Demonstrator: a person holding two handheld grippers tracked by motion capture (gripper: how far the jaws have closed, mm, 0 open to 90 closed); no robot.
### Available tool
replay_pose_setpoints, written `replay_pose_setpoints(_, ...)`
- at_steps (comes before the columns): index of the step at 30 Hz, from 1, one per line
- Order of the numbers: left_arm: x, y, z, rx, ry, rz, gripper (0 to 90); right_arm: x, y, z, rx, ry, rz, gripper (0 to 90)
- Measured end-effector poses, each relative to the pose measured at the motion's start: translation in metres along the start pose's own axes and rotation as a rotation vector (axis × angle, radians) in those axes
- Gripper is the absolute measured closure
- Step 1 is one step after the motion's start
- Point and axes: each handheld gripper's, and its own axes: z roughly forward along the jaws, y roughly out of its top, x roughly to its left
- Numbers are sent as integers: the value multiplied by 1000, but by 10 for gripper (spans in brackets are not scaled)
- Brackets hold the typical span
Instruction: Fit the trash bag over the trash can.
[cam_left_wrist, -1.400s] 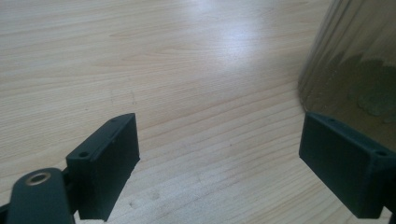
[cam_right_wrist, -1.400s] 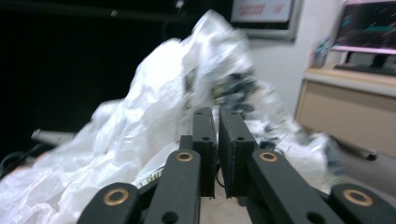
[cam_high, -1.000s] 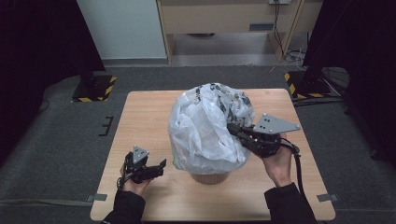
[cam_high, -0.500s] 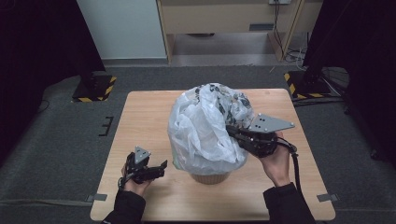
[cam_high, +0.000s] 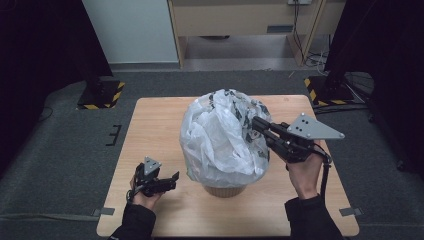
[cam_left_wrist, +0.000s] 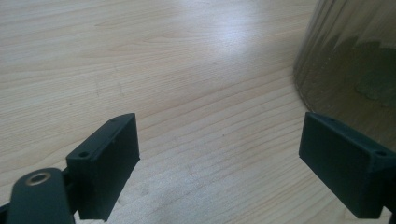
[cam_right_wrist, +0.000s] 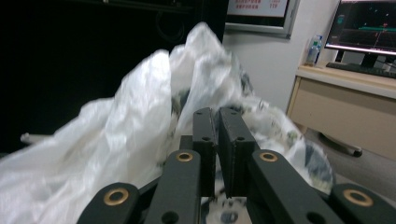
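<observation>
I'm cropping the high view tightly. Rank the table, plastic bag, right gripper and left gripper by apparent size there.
1. table
2. plastic bag
3. right gripper, though held higher, nearer the camera
4. left gripper

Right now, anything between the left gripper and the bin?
Nothing visible. The left gripper sits open on the table, with bare wood between it and the bin. The right gripper is shut on the bag at the far side.

red sign (cam_right_wrist: 259, 7) on wall, print too blurred to read
</observation>
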Motion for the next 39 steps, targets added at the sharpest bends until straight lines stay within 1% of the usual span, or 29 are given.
replay_pose_setpoints(4,0,0,0,0,-2,-2,117,0,16,7,-14,7,-3,844)
replay_pose_setpoints(8,1,1,0,-1,-4,-6,117,1,32,19,-28,6,-19,841)
replay_pose_setpoints(10,2,1,0,-2,-4,-7,118,0,40,26,-36,6,-14,841)
replay_pose_setpoints(11,2,1,0,-2,-5,-8,118,0,43,29,-36,8,-11,839)
replay_pose_setpoints(13,2,1,0,-1,-5,-10,118,0,48,37,-29,8,-23,830)
replay_pose_setpoints(15,2,1,0,-3,-5,-10,118,2,50,44,-10,9,-29,826)
replay_pose_setpoints(18,3,1,0,-3,-6,-13,119,3,46,54,42,14,-44,827)
replay_pose_setpoints(20,3,1,0,-3,-7,-16,119,3,39,58,95,26,-57,828)
replay_pose_setpoints(22,4,1,0,-3,-6,-17,119,3,32,60,148,42,-56,833)
replay_pose_setpoints(26,4,1,1,0,-5,-18,119,4,14,61,234,70,-60,842)
replay_pose_setpoints(29,3,0,1,3,-6,-14,119,7,3,63,296,95,-73,848)
replay_pose_setpoints(30,3,0,1,4,-7,-13,118,7,0,63,309,101,-81,850)
replay_pose_setpoints(36,3,0,1,9,-8,-10,119,10,-9,69,395,129,-73,853)
replay_pose_setpoints(38,2,0,1,9,-9,-10,119,11,-12,73,426,134,-84,849)
replay_pose_setpoints(39,2,0,1,11,-9,-8,119,13,-14,75,431,138,-86,848)
